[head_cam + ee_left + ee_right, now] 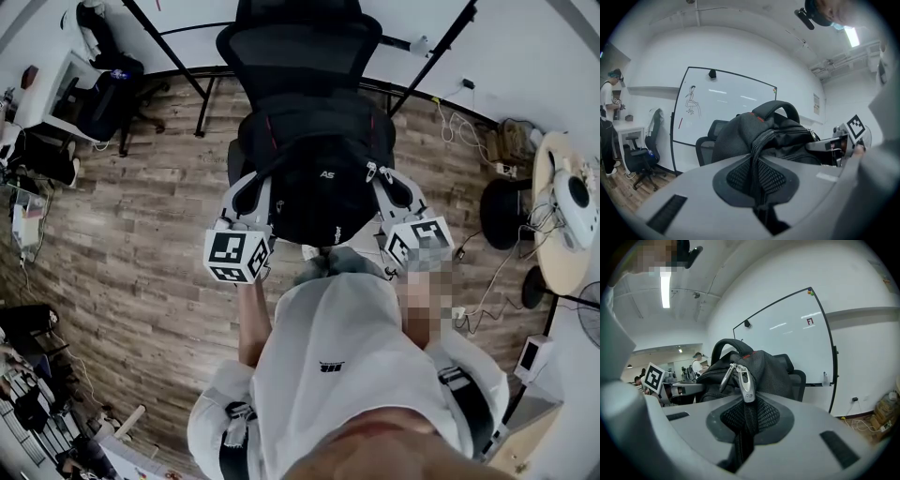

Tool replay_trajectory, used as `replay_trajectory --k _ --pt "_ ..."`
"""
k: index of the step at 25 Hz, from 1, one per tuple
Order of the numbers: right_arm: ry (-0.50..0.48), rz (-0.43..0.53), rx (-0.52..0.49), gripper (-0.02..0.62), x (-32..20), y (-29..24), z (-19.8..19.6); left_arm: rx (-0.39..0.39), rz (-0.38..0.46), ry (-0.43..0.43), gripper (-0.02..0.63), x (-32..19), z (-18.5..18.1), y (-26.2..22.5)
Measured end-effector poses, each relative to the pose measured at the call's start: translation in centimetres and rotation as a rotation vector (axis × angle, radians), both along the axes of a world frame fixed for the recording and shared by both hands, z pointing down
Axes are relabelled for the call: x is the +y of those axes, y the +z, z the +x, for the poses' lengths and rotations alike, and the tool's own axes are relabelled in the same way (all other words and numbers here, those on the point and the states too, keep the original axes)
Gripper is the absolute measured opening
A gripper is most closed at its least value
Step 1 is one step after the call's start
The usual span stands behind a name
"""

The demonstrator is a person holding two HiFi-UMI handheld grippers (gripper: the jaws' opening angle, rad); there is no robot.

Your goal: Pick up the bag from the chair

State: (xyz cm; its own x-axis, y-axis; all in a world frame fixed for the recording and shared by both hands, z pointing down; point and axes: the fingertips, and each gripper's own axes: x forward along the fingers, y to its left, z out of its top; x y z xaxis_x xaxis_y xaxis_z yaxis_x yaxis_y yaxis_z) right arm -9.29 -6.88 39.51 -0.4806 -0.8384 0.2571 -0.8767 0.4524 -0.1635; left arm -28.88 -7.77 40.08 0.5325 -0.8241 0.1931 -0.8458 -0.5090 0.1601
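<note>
A black backpack point(314, 178) with a red trim line is held between my two grippers, just in front of the black mesh office chair point(300, 42). The chair's seat is hidden under the bag. My left gripper point(248, 195) is shut on the bag's left side, with a fold of black fabric and zipper seam pinched between the jaws point(757, 187). On the bag's right side my right gripper point(389, 186) is shut, and black webbing runs between its jaws point(743, 432) just below two silver zipper pulls point(744, 383). The bag's top handle point(780, 108) stands up.
A whiteboard on a black frame point(722, 108) stands behind the chair. At the far left are a desk and another office chair point(103, 94), with a person point(609, 122) beside them. A round table point(562, 216), a black stool point(506, 211) and floor cables point(469, 127) lie to the right.
</note>
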Motion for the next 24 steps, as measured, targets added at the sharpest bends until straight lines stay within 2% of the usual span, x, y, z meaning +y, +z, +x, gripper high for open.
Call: replay_trajectory --k 11,24 --pt "-0.026 0.010 0.005 0.012 3.0 -0.3 0.1 -0.011 -0.007 -0.011 0.020 3.7 0.2 -0.2" --pt "-0.028 0.014 0.018 0.012 2.2 -0.6 -0.2 -0.016 -0.005 -0.007 0.020 3.1 -0.1 -0.5"
